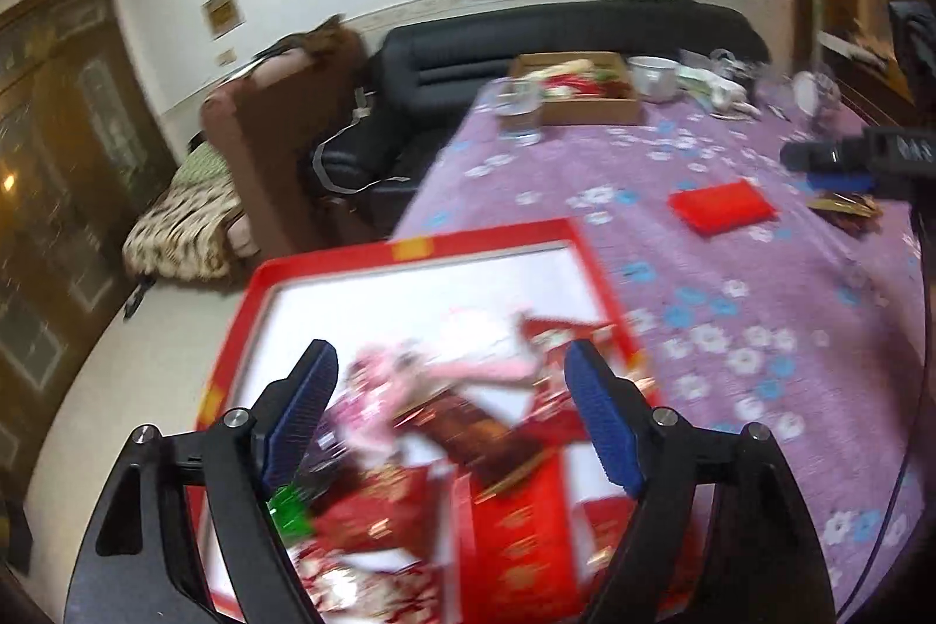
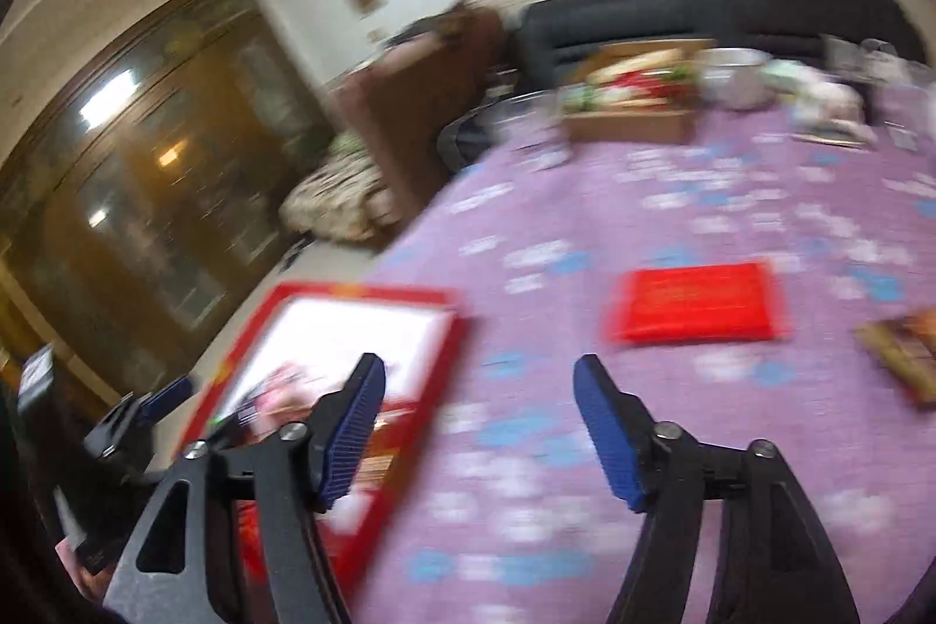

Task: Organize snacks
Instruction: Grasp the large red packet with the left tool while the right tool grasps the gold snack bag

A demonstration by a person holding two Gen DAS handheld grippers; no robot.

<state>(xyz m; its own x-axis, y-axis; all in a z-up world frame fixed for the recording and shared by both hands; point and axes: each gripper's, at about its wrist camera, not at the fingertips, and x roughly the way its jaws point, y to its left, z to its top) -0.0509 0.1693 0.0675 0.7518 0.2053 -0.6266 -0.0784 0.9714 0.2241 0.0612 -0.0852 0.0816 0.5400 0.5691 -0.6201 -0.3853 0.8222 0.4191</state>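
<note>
both black two-finger grippers with blue ribbed pads stand spread and grasp nothing. left gripper (image 1: 450,413) hangs over the red-rimmed white tray (image 1: 409,250) at the purple flowered tablecloth's (image 1: 731,226) edge, above its blurred heap of red and pink snack packets (image 1: 409,448). right gripper (image 2: 479,425) hangs over bare cloth beside the tray, near a flat red packet (image 2: 696,302).

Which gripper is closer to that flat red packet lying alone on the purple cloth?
Right. The right gripper faces the red packet just ahead; the left gripper hangs over the red tray, farther off.
</note>
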